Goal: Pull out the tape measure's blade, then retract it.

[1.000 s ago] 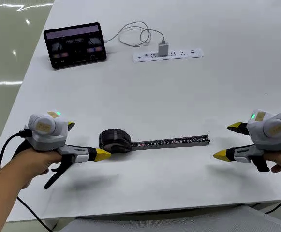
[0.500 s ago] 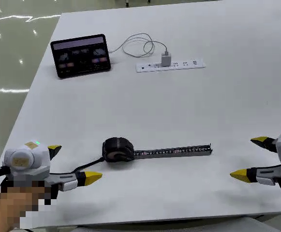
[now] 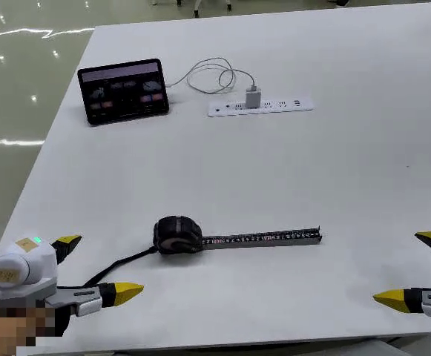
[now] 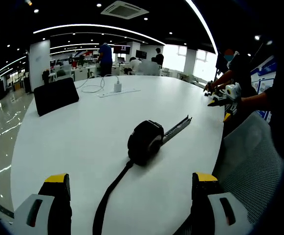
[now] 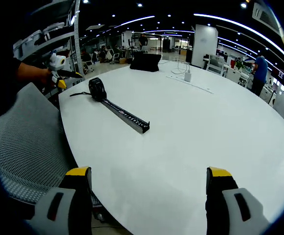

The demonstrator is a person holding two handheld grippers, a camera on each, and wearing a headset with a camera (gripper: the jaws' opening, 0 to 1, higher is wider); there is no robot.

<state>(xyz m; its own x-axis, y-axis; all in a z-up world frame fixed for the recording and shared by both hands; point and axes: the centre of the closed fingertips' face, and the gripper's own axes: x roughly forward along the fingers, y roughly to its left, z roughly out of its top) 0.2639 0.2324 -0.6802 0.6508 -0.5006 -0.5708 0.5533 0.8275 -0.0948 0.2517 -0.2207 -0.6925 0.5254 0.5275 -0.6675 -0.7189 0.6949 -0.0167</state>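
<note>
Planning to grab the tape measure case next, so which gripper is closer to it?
Left. The left gripper sits just off the tape measure case, beside its strap; the right gripper is far off, past the tip of the extended blade.

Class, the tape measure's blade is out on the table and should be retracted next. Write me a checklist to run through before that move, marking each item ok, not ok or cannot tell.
1. Blade extended from the tape measure and lying flat on the table: ok.
2. Left hand-held gripper open and empty: ok.
3. Right hand-held gripper open and empty: ok.
4. One gripper steadying the tape measure: not ok, both are apart from it.
5. Blade lock released: cannot tell.
6. Tablet and power strip well away from the blade: ok.
</note>
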